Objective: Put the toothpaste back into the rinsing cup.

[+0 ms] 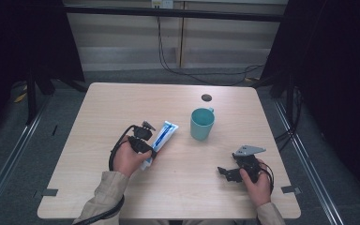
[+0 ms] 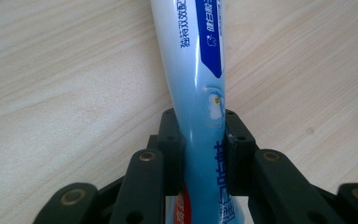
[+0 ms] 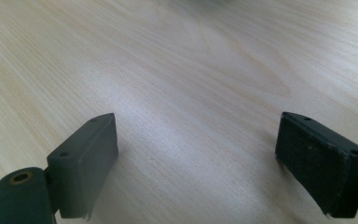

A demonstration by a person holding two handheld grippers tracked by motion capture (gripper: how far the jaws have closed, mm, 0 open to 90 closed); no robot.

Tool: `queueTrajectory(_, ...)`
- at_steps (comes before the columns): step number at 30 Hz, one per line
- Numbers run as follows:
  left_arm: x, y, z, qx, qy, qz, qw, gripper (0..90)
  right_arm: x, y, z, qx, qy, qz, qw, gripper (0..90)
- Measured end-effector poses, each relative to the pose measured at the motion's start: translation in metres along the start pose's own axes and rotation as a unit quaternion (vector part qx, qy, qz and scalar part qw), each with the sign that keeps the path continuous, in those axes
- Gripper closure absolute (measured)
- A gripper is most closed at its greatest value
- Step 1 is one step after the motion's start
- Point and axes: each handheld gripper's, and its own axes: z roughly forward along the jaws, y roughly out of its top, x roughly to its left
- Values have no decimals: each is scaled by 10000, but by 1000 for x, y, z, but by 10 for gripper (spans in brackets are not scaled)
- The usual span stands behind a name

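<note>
A blue and white toothpaste tube [image 1: 163, 135] lies on the wooden table [image 1: 98, 108], left of a teal mug [image 1: 201, 123]. My left gripper [image 1: 146, 145] is shut on the tube's lower part; in the left gripper view the tube [image 2: 200, 70] runs up between the two black jaws, which press its sides, and the left gripper [image 2: 200, 140] sits low over the wood. My right gripper [image 1: 225, 172] rests near the table's front right, held by a hand. In the right gripper view the right gripper [image 3: 196, 154] stands wide open over bare wood.
A small dark round hole [image 1: 206, 97] sits in the table behind the mug. Cables [image 1: 187, 70] run across the floor beyond the far edge. Black curtains hang at both sides.
</note>
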Motion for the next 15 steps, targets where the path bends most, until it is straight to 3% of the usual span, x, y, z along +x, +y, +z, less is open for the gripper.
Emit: queueTrajectory(15, 3, -4, -15, -427, -175, 87, 9989, 731, -1, 1, 1, 7, 49, -49, 10000, 109)
